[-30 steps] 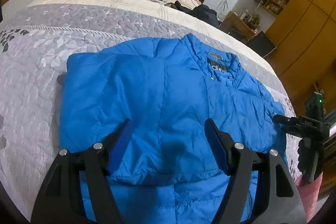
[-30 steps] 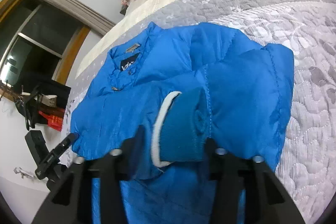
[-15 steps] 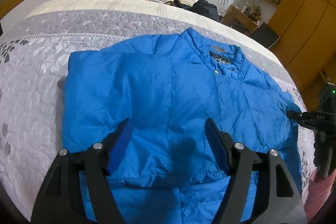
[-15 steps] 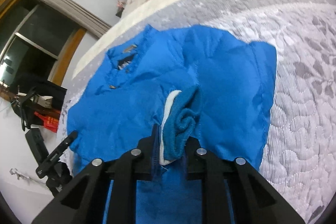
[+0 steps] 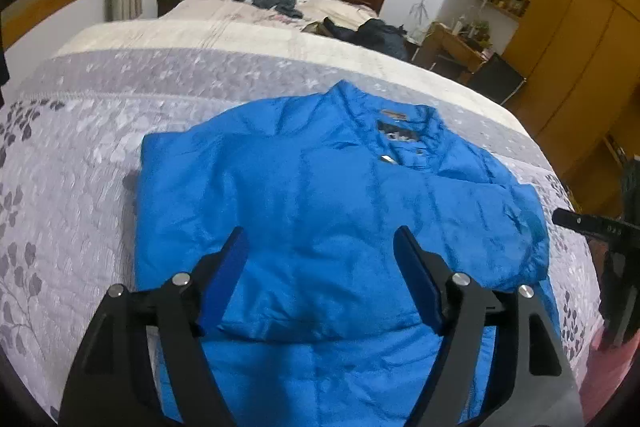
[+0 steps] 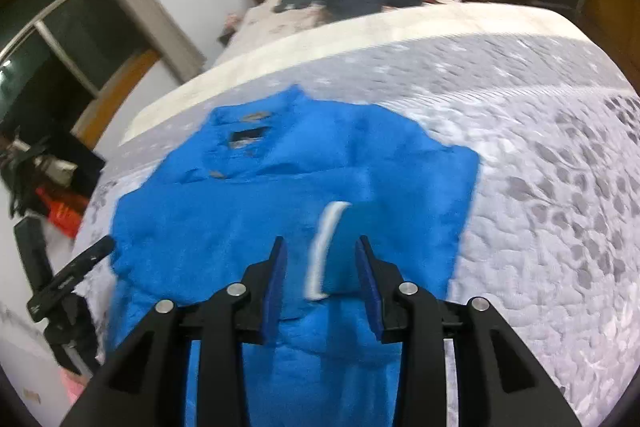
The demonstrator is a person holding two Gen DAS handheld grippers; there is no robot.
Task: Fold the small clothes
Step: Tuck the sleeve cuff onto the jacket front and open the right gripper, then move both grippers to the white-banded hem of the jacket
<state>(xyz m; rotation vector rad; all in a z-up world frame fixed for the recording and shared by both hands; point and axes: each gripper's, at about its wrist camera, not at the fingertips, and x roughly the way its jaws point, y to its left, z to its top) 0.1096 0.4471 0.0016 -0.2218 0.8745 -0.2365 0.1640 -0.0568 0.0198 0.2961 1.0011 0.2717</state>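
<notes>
Blue puffer jacket laid flat on grey quilted bedspread, directly ahead of both tools. Sleeve cuff lies folded across chest, just beyond right gripper. Sleeve judged placed; next, hem is best gripped at both corners and carried toward collar evenly. Right gripper parted, nothing clamped, cuff framed between fingers. Left gripper spread wide, empty, held over jacket's lower half.

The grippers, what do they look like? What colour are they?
Both look alike. The left gripper has a black frame shaped like a fork, two fingers lined with blue pads, and round silver bolts at the joints. The right gripper has the same black frame, blue pads and silver bolts. No cables, markings or sleeves show in either view.
</notes>
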